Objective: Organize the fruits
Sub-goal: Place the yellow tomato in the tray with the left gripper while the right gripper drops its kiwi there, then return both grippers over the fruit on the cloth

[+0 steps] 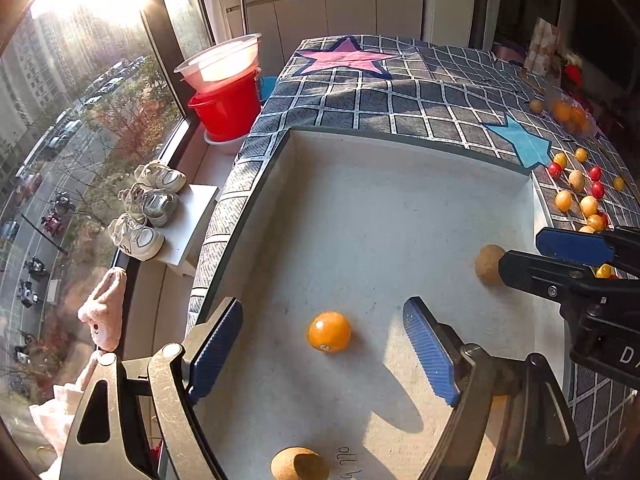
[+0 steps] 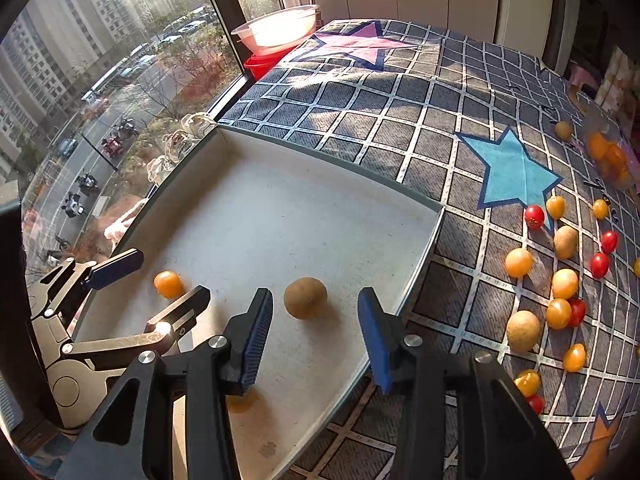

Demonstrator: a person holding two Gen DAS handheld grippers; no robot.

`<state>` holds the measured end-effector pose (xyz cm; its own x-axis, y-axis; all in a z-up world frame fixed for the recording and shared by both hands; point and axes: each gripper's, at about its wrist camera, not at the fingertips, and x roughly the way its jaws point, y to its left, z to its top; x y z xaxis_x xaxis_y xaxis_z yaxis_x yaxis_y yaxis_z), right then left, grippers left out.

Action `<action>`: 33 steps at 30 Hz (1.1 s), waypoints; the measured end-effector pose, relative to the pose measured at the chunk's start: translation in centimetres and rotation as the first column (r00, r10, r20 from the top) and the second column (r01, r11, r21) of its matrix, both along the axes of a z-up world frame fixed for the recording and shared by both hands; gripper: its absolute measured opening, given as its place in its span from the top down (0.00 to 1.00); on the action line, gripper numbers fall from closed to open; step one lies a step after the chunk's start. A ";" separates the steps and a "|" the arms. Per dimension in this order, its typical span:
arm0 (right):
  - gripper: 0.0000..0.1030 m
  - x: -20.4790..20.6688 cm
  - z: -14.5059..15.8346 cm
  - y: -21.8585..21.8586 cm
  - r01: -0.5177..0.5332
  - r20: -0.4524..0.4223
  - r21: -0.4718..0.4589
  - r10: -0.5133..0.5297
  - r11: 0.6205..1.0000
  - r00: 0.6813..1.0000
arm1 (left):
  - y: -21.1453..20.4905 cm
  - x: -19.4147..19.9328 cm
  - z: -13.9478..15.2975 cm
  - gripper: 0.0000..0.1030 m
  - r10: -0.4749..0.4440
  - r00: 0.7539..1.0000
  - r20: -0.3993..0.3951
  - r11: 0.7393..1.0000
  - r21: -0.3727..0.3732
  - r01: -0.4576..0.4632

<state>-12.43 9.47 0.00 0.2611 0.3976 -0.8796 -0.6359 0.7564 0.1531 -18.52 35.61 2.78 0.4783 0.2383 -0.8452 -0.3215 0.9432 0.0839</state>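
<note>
Looking down along both grippers, we see a shallow white tray [image 2: 400, 292] lying on a checked blanket [image 2: 400, 120] with pink and blue stars, beside a sunlit window.

Our left gripper [image 1: 322, 344] hangs over the tray with its blue pads spread wide. An orange cherry tomato [image 1: 329, 331] lies on the tray floor between those pads, clear of both; we see open floor on each side of it. Low in the left view a brown round fruit [image 1: 294, 465] lies on the tray floor, partly cut off by the picture's edge.

Our right gripper [image 2: 316, 340] also points down into the tray, its jaws parted to a moderate gap. A second brown round fruit [image 2: 305, 298] lies on the tray floor just beyond the fingertips, in line with the gap, and neither pad presses on it. In the right view the left gripper shows at the picture's left with the orange tomato lying between its fingers.

Outside the tray, on the blanket to the right, we see a loose scatter of fruits [image 2: 560, 284]: orange and red cherry tomatoes mixed with a few more brown round ones. Further back on that side lies a clear bag [image 2: 608, 156] with orange fruit inside.

By the window stand a red bucket [image 1: 228, 110] with a clear basin [image 1: 224, 60] on top, and pale sneakers [image 1: 154, 204] on a low white stand.
</note>
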 end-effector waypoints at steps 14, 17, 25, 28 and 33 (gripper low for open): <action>0.26 -1.0 2.7 -6.6 0.103 0.036 0.084 -0.106 0.991 0.994 | -4.0 -1.1 3.5 0.19 -0.091 0.994 0.055 0.996 0.001 0.091; 0.26 -1.2 2.6 -9.0 0.134 0.030 0.082 -0.137 0.988 0.990 | -6.0 -1.2 4.2 0.19 -0.127 0.989 0.069 0.992 0.007 0.127; 0.26 -1.1 1.3 -17.4 0.262 0.019 0.053 -0.263 0.964 0.965 | -12.5 -0.9 5.2 0.19 -0.251 0.964 0.084 0.968 0.018 0.250; 0.26 -0.8 0.6 -20.7 0.321 0.016 0.034 -0.322 0.946 0.947 | -14.9 -0.4 4.9 0.19 -0.291 0.954 0.075 0.957 0.005 0.291; 0.26 -0.1 -0.2 -25.6 0.406 0.014 0.021 -0.407 0.914 0.913 | -18.3 0.8 3.6 0.19 -0.323 0.945 0.052 0.946 -0.022 0.324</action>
<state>-12.58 -16.14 -0.22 0.4190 0.2690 -0.8672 -0.2769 0.9475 0.1601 -17.74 17.35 6.39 0.5646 0.0391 -0.8245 -0.0017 0.9989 0.0463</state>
